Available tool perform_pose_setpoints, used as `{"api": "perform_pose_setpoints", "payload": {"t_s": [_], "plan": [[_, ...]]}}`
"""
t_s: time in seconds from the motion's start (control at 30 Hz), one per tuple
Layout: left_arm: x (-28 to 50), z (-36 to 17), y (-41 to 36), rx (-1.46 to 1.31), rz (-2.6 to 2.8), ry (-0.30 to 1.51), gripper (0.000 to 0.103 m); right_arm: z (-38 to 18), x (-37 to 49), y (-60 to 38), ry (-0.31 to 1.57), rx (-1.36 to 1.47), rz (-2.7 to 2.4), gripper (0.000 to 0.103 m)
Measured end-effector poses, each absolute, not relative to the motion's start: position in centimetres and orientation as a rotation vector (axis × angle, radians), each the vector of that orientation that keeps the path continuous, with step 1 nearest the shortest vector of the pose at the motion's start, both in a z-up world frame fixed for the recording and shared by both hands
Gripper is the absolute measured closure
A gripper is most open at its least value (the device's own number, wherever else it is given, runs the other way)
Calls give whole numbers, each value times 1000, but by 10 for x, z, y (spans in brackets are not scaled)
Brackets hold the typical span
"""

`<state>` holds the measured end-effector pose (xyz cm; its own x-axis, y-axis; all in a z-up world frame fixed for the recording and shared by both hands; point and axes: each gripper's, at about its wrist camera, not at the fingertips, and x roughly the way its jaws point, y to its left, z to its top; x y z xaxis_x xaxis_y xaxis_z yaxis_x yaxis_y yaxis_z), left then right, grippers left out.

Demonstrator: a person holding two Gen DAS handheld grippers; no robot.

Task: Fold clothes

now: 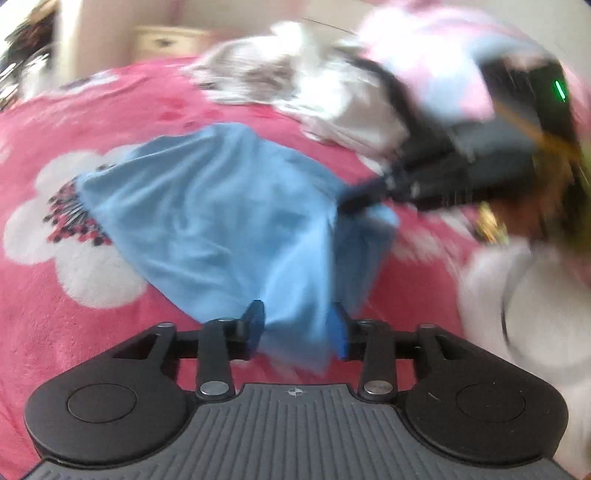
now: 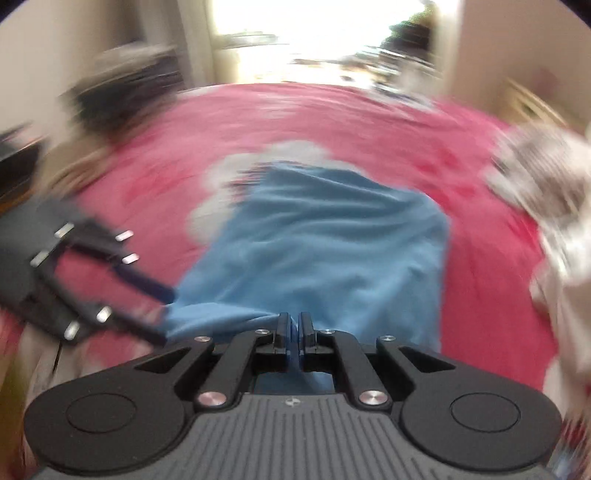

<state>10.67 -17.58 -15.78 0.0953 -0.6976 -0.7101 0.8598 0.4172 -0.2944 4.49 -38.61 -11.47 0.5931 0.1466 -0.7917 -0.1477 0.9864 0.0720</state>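
Nearest the lens, the right gripper (image 2: 294,326) is clamped on a bunched edge of the blue cloth (image 2: 317,251). The left gripper (image 1: 299,325) stands partly open, cloth hanging between its fingers; whether the pads press it is unclear. The cloth trails away over a pink flowered blanket (image 1: 74,314). Beyond lies a heap of pale clothes (image 1: 295,85), blurred.

Motion blur smears the heap of pale clothes (image 1: 295,85) and the sleeve (image 1: 436,62) (pink and light blue); the window (image 2: 295,33) is glare-washed.
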Motion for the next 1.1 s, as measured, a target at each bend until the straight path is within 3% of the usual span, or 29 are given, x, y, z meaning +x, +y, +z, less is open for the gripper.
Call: {"api": "perform_pose_setpoints", "payload": {"t_s": [0.13,0.27,0.5,0.7,0.77,1.07,1.1], "plan": [[94,-176,-177,277,-1192,930,59,-149,49,-390,1141,134,115,97],[79,-170,-155,303,-1264,936,56,-134,23,-388,1268,135,205,91],[103,-149,-137,123,-1249,927,56,-92,31,-392,1086,155,156,86],[117,-151,-129,64,-1195,964,56,-136,53,-356,1090,253,102,84],[113,-152,-122,89,-1189,956,56,-169,46,-351,1231,351,74,84],[67,-154,-169,387,-1284,690,57,-126,27,-402,1138,431,-129,84],[63,-158,-177,433,-1287,669,62,-123,28,-409,1127,449,-154,84]]}}
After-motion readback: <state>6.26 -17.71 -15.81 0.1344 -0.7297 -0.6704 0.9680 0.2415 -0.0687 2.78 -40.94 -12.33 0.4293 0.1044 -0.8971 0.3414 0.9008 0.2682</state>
